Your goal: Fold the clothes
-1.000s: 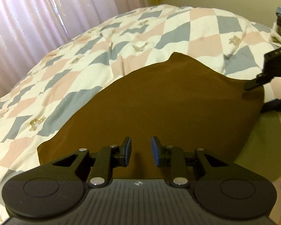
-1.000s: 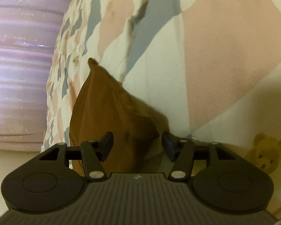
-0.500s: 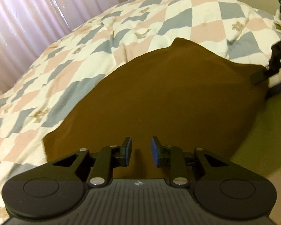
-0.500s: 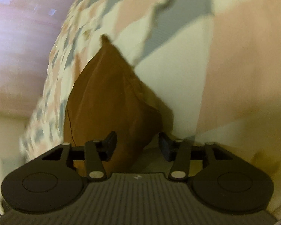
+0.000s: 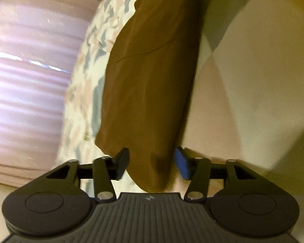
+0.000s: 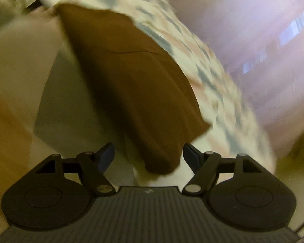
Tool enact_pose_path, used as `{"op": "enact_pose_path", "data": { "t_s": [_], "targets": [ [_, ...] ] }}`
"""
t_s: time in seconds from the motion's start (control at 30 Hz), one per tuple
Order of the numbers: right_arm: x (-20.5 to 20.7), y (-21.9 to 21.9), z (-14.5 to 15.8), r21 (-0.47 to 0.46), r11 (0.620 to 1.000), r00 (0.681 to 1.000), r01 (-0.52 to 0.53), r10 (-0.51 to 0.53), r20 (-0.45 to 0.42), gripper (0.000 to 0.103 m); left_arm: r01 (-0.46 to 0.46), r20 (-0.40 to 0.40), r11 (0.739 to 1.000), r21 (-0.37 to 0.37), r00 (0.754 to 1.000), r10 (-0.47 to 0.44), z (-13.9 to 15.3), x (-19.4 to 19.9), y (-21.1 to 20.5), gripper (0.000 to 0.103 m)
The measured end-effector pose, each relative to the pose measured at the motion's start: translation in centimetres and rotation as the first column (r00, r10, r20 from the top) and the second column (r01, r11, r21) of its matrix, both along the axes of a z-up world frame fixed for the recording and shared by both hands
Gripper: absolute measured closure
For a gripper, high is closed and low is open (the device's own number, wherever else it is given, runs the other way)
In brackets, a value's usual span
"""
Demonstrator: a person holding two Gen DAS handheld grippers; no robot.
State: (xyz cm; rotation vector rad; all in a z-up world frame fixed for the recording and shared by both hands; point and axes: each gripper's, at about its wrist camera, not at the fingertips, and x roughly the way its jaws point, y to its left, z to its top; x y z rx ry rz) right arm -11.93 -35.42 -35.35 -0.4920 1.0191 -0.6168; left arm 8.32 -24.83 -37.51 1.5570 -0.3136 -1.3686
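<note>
Both views are tilted and motion-blurred, each tool angled down toward the bed. A brown garment (image 5: 152, 77) lies flat on the checked bedspread (image 5: 85, 64), with a pale pink curtain (image 5: 26, 70) beyond. The left tool (image 5: 152, 165) has its jaws opening, a corner of the garment between them and the pads not pressing it. The right tool (image 6: 149, 158) is likewise opening, its 2 fingers standing apart either side of another garment corner (image 6: 162, 162).
</note>
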Motion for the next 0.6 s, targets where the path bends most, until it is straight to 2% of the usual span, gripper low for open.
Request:
{"op": "enact_pose_path", "data": {
  "t_s": [0.07,0.23,0.27,0.3,0.33,0.37,0.4,0.5,0.6],
  "targets": [
    [0.6,0.3,-1.7,-0.075,0.994,0.995,-0.079,0.074,-0.065,0.031,0.040,0.048,0.999,-0.016,0.998,-0.040,-1.7,0.5,-0.2,0.048],
    [2.2,-0.6,-3.9,-0.237,0.952,0.979,-0.195,0.173,-0.112,0.030,0.154,0.156,0.984,-0.093,0.978,-0.139,-4.0,2.0,-1.5,0.046],
    [2.8,-1.2,-4.2,-0.263,0.942,0.976,-0.207,0.182,-0.118,0.032,0.169,0.167,0.980,-0.103,0.974,-0.151,-4.3,2.3,-2.1,0.048],
    [3.4,-1.8,-4.5,-0.283,0.934,0.974,-0.217,0.187,-0.128,0.034,0.176,0.165,0.979,-0.101,0.974,-0.158,-4.4,2.5,-2.8,0.054],
    [4.0,-2.6,-4.6,-0.281,0.933,0.972,-0.224,0.192,-0.137,0.050,0.184,0.162,0.978,-0.096,0.973,-0.167,-4.5,2.7,-3.4,0.077],
    [4.4,-3.4,-4.5,-0.237,0.945,0.970,-0.225,0.195,-0.143,0.074,0.196,0.155,0.977,-0.085,0.971,-0.181,-4.5,2.8,-3.8,0.083],
    [4.7,-4.0,-4.4,-0.199,0.953,0.968,-0.229,0.202,-0.147,0.081,0.208,0.149,0.975,-0.080,0.969,-0.195,-4.4,3.1,-3.8,0.085],
    [4.2,-3.9,-3.8,-0.164,0.949,0.956,-0.270,0.244,-0.163,0.089,0.234,0.133,0.969,-0.086,0.966,-0.221,-3.8,3.7,-3.0,0.088],
    [3.7,-3.6,-1.9,-0.152,0.951,0.957,-0.269,0.246,-0.156,0.093,0.225,0.119,0.968,-0.110,0.970,-0.212,-2.4,3.6,-2.7,0.089]
  ]
}}
